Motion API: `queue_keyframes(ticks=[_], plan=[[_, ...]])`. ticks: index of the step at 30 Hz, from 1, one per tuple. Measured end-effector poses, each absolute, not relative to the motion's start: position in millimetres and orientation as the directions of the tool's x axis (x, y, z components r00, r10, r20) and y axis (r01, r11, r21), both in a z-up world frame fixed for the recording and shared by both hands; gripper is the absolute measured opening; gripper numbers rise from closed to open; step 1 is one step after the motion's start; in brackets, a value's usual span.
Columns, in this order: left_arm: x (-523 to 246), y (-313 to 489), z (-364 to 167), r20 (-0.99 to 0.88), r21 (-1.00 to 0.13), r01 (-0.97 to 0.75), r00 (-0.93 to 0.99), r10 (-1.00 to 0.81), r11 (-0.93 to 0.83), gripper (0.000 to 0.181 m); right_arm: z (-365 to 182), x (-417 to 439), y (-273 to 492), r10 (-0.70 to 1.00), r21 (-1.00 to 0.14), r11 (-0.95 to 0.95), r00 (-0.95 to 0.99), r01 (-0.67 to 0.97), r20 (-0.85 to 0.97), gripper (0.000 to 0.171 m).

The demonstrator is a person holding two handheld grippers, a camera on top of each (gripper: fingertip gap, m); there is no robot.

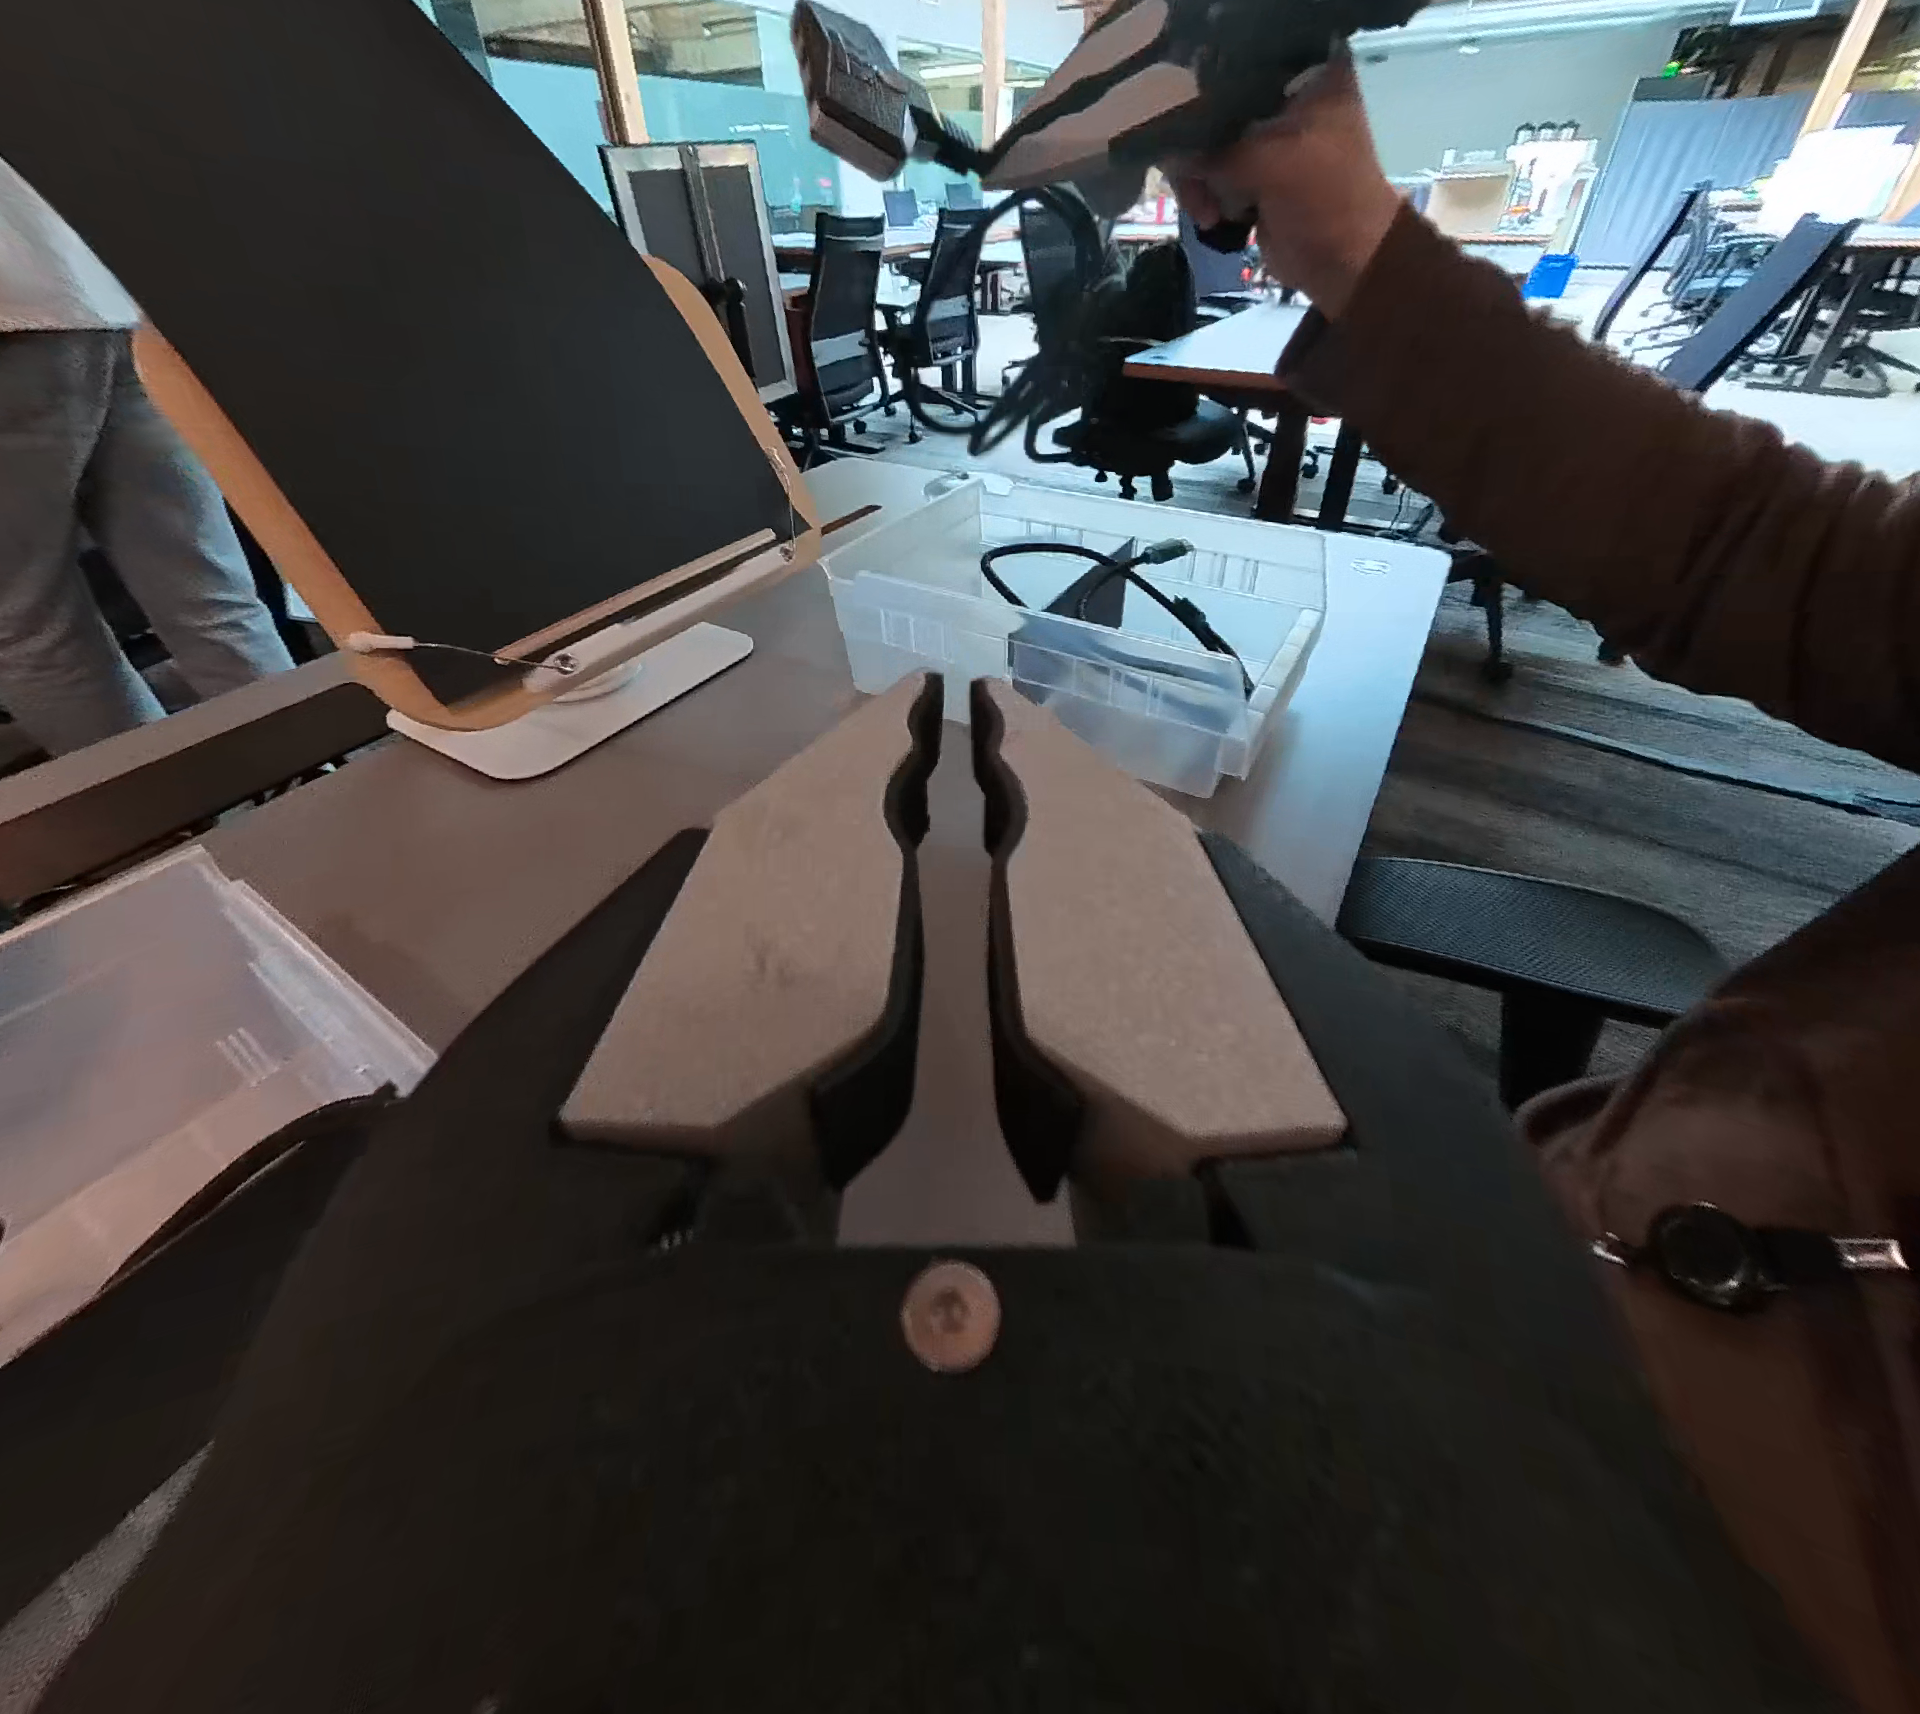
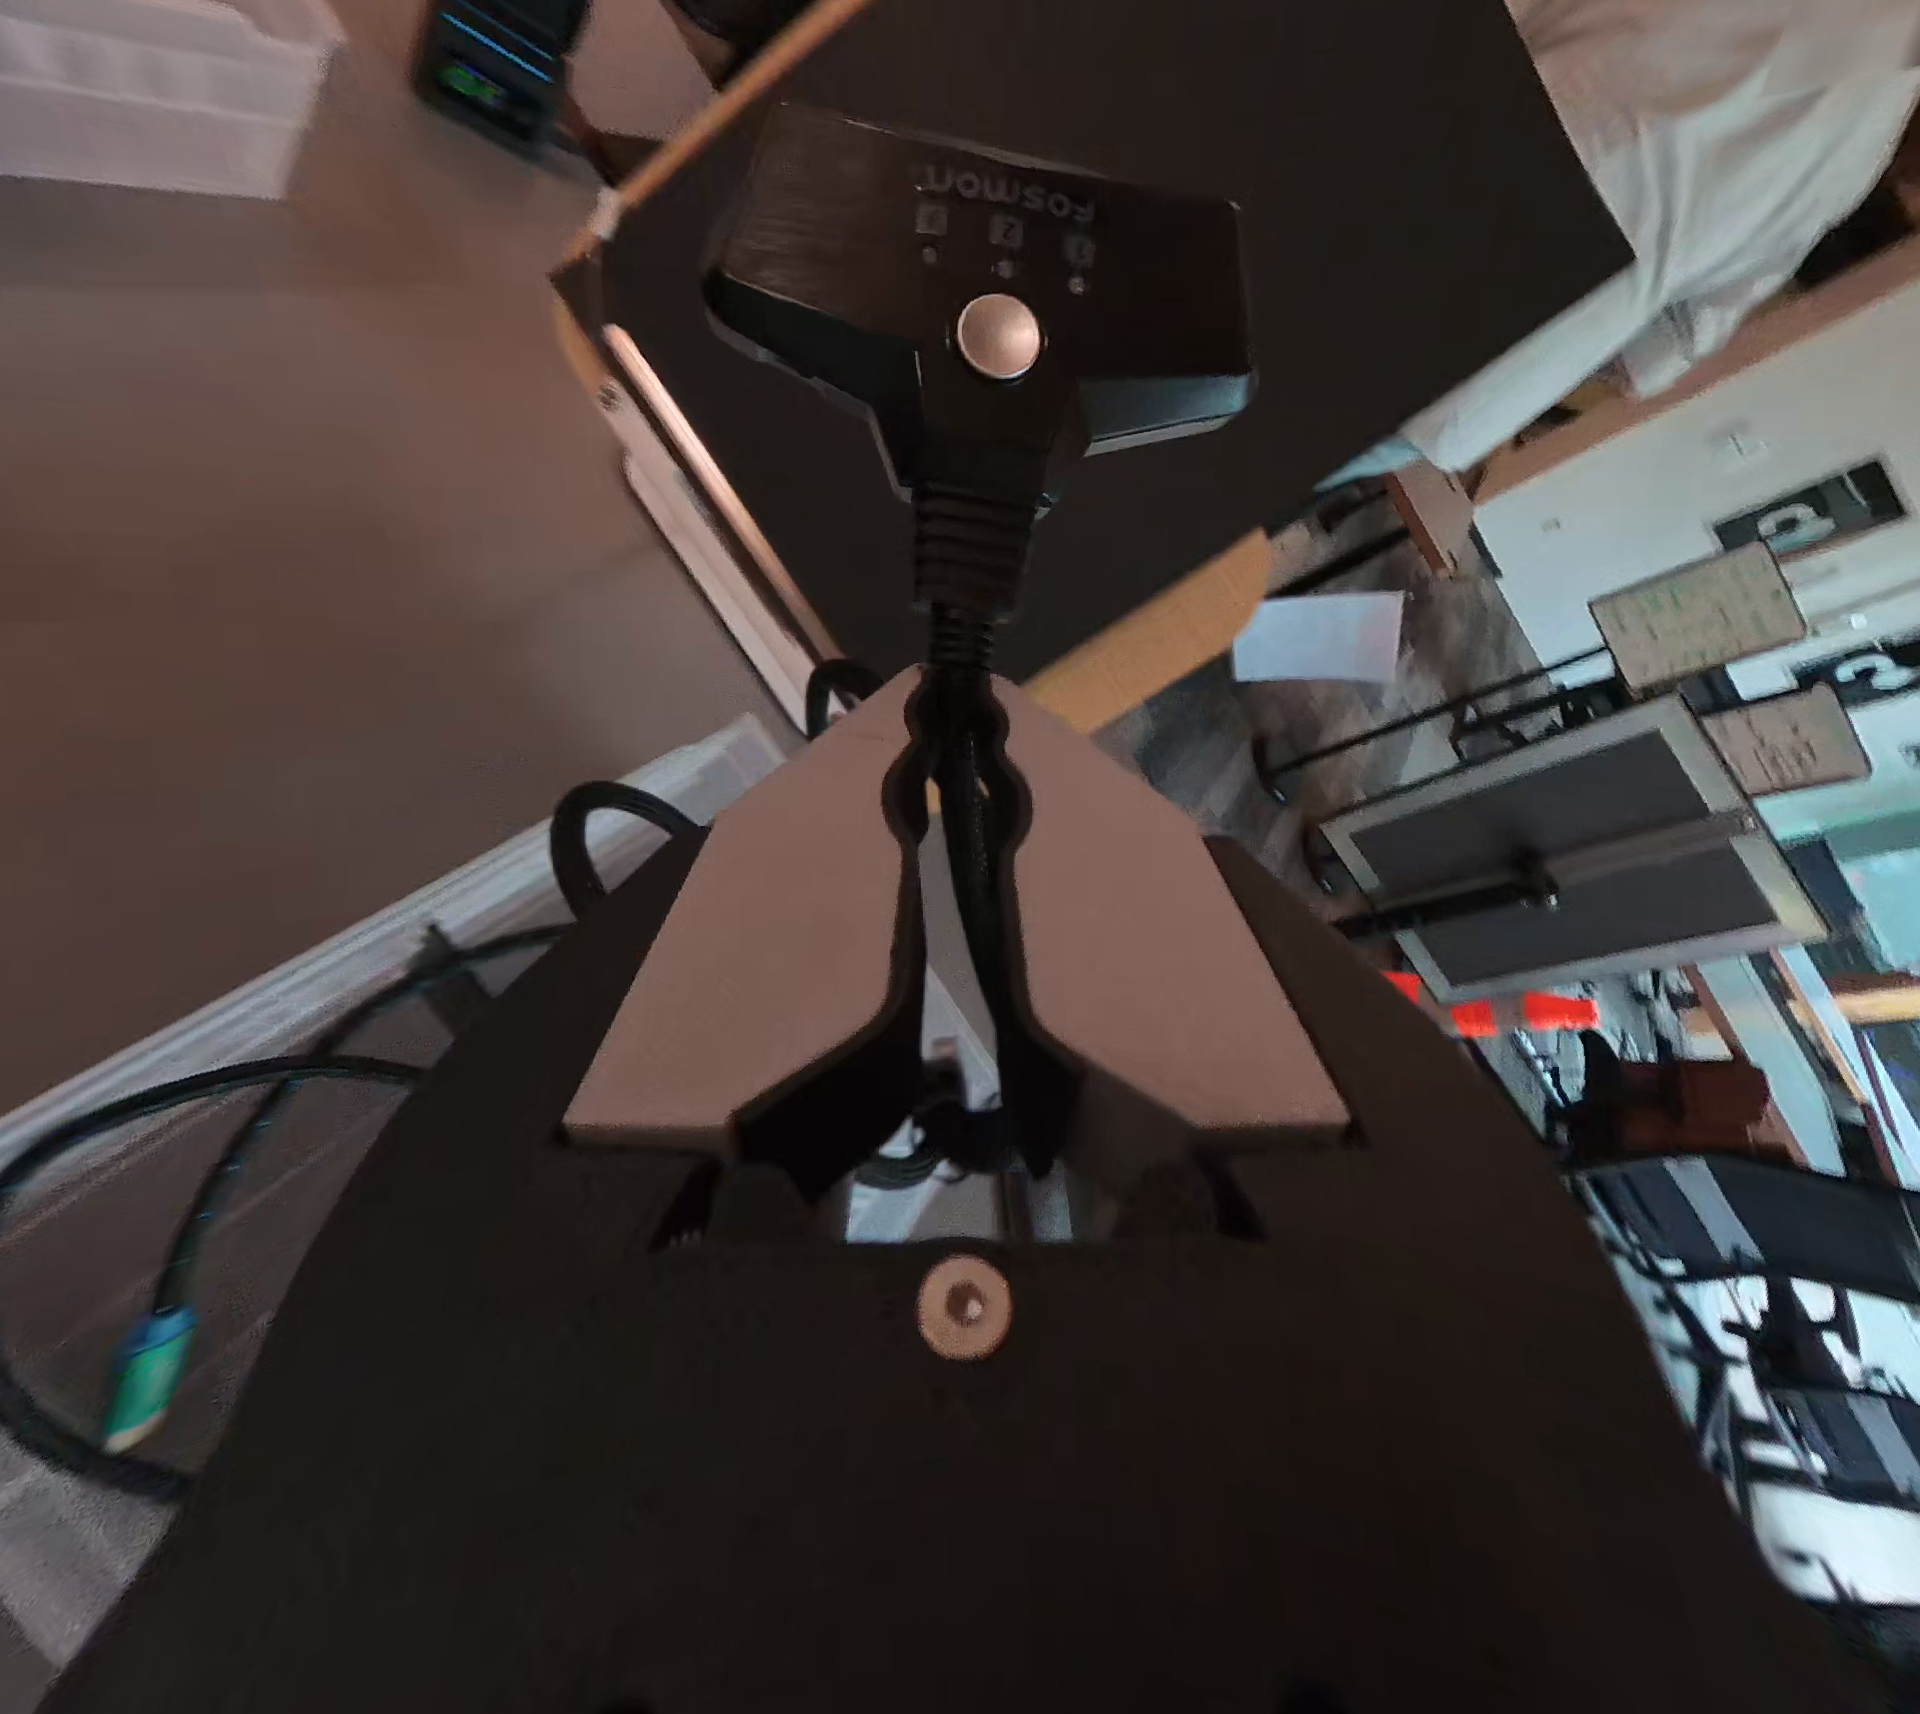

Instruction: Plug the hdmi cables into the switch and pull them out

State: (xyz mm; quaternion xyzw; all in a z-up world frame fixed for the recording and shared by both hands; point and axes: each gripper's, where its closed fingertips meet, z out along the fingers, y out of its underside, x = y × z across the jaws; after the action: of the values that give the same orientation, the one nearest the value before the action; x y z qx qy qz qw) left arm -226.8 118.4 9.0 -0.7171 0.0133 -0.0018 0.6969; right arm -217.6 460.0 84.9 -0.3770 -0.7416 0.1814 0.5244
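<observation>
My right gripper [image 2: 954, 688] is shut on the black pigtail cable [image 2: 961, 625] of the HDMI switch [image 2: 831, 251]. The switch is a black box with a round silver button, and it sticks out beyond the fingertips. In the left wrist view the right gripper [image 1: 982, 163] is held high in the air, with the switch [image 1: 852, 85] at its tip and the cable hanging below it. My left gripper [image 1: 956, 698] is low over the table, its jaws nearly together with nothing between them. A black HDMI cable [image 1: 1122, 584] lies in a clear bin [image 1: 935, 625] just beyond it.
A black board on a white stand [image 1: 364, 293] leans at the left. A second clear bin [image 1: 156, 1041] sits at the near left. A cable with a blue-green plug [image 2: 151, 1373] lies in a bin below the right gripper. A person [image 1: 73, 469] stands at the left edge, and an office chair [image 1: 1507, 926] stands at the right.
</observation>
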Motion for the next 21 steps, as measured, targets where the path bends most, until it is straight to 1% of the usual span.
queue_keyframes(ticks=[3,6,9,11,12,14,16,19,21], plan=[[-227,123,3,-0.042,-0.998,-0.042,0.999,-0.009,-0.056,0.003,71,-220,494,0.780,-0.689,0.604,-0.123,0.401,0.613,0.003],[-229,124,2,-0.045,-0.997,-0.046,0.999,-0.008,-0.057,0.003,48,-222,507,0.841,-0.741,0.530,-0.148,0.413,0.520,0.002],[-232,126,0,-0.021,-0.998,-0.022,1.000,-0.013,-0.053,0.003,19,-225,518,0.882,-0.770,0.467,-0.168,0.435,0.440,0.002],[-234,127,-3,-0.004,-0.998,-0.005,1.000,-0.017,-0.056,0.004,-6,-230,532,0.922,-0.792,0.386,-0.169,0.474,0.348,0.002],[-233,128,-3,-0.001,-0.998,-0.002,1.000,-0.021,-0.059,0.005,-24,-230,539,0.949,-0.792,0.317,-0.176,0.523,0.263,0.002],[-232,128,-4,-0.011,-0.998,-0.012,1.000,-0.021,-0.062,0.005,-63,-227,546,0.978,-0.747,0.177,-0.199,0.641,0.061,0.003],[-231,128,-4,-0.025,-0.998,-0.026,1.000,-0.018,-0.064,0.005,-92,-222,543,0.968,-0.699,0.117,-0.239,0.705,-0.080,0.003],[-230,128,-4,-0.026,-0.998,-0.027,0.999,-0.021,-0.064,0.005,-103,-223,532,0.946,-0.694,0.113,-0.290,0.711,-0.143,0.004],[-230,129,-4,-0.019,-0.998,-0.021,1.000,-0.024,-0.064,0.005,-106,-222,520,0.926,-0.668,0.120,-0.326,0.735,-0.192,0.004]])
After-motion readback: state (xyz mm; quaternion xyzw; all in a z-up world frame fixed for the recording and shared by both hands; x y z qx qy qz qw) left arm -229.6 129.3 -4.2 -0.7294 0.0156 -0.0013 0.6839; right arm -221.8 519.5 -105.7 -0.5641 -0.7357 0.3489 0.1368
